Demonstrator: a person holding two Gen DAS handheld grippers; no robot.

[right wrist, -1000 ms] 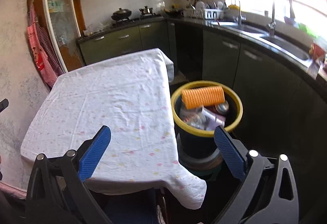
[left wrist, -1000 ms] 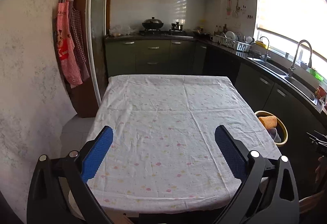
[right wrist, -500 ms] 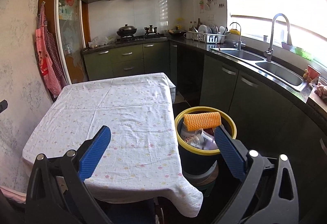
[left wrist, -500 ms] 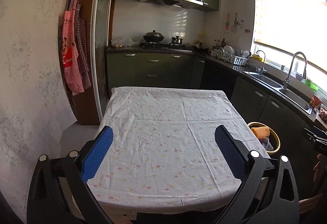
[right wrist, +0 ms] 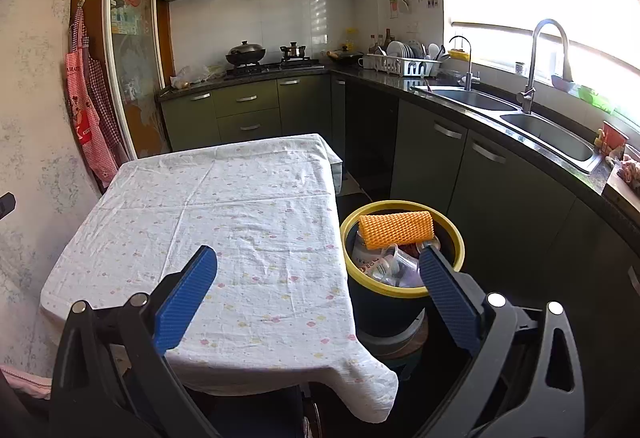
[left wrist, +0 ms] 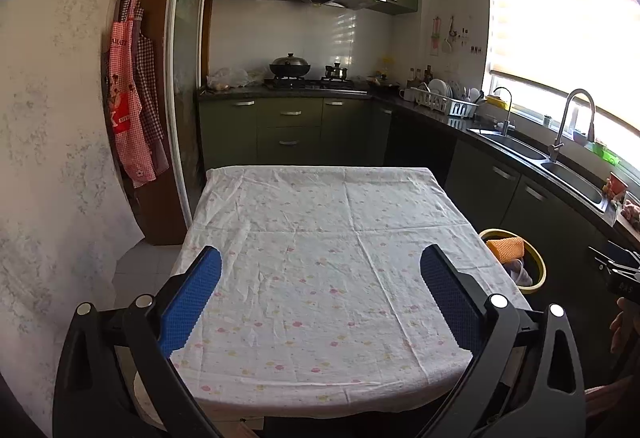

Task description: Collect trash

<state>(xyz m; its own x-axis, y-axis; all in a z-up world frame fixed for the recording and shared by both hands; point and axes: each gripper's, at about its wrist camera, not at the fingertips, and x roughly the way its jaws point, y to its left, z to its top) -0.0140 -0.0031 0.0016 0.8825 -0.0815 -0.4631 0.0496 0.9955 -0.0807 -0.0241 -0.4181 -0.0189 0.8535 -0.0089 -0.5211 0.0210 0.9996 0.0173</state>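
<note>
A yellow-rimmed dark trash bin [right wrist: 454, 234] stands on the floor right of the table; it also shows in the left wrist view [left wrist: 538, 263]. In it lie an orange foam net sleeve [right wrist: 396, 229] and several crumpled plastic cups and wrappers [right wrist: 390, 266]. The table [left wrist: 320, 258], under a white flowered cloth, carries no trash. My left gripper [left wrist: 320, 276] is open and empty above the table's near edge. My right gripper [right wrist: 318, 278] is open and empty, held back from the table's right side and the bin.
Dark green cabinets and a black counter [right wrist: 480, 110] with a double sink [right wrist: 548, 136] and dish rack [right wrist: 404, 64] run along the right. A stove with a wok [left wrist: 290, 69] is at the back. Aprons [left wrist: 132, 110] hang on the left wall.
Both grippers have pulled back and tilted up from the table and the bin, so more of the kitchen shows. Both stay open and empty.
</note>
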